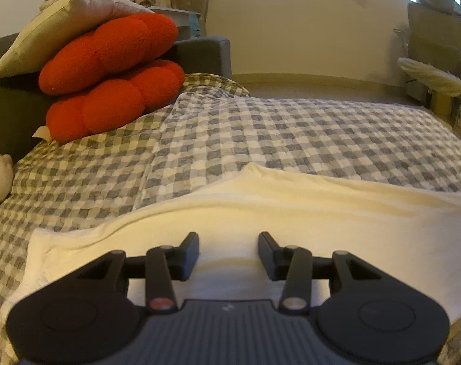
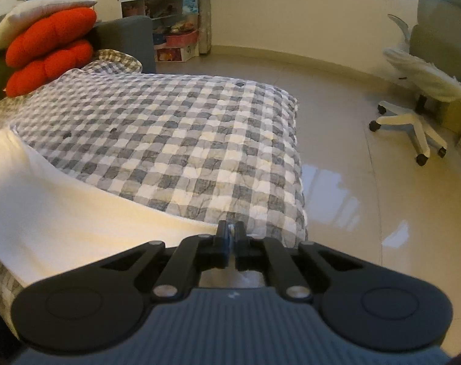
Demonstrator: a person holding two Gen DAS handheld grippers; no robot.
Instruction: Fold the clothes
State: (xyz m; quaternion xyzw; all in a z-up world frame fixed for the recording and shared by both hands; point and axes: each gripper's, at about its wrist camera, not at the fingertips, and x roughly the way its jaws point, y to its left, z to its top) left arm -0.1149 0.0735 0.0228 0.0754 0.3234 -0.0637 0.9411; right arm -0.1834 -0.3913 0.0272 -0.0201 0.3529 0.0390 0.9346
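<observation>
- Your left gripper [image 1: 228,254], a black two-finger tool, hangs above the cream-white cloth garment [image 1: 291,213] with its jaws apart; nothing sits between the fingers, and the left wrist view does not show them touching the fabric.
- Your right gripper [image 2: 230,237], of the same black make, has its jaws together, clamped on an edge of the cream-white cloth garment [image 2: 63,213]; a sliver of pale fabric shows between the fingertips [image 2: 221,231].
- The garment lies spread along the near edge of the grey-and-white checked quilted cover [image 2: 175,127] that carries it. In the right wrist view it runs from the near left side to the cover's near right corner, where your right gripper pinches it.
- In the left wrist view the garment's far edge rises to a soft peak towards the middle of the cover, and its left end stops short of the cover's left edge.
- Two red lobed plush cushions [image 1: 108,70] are stacked at the cover's far left corner, with a beige square pillow [image 1: 57,27] leaning on top of them.
- Beyond the cover's right edge lies a glossy beige tiled floor [image 2: 346,188]; a white swivel chair on castors [image 2: 413,115] stands on it, well apart from the cover.
</observation>
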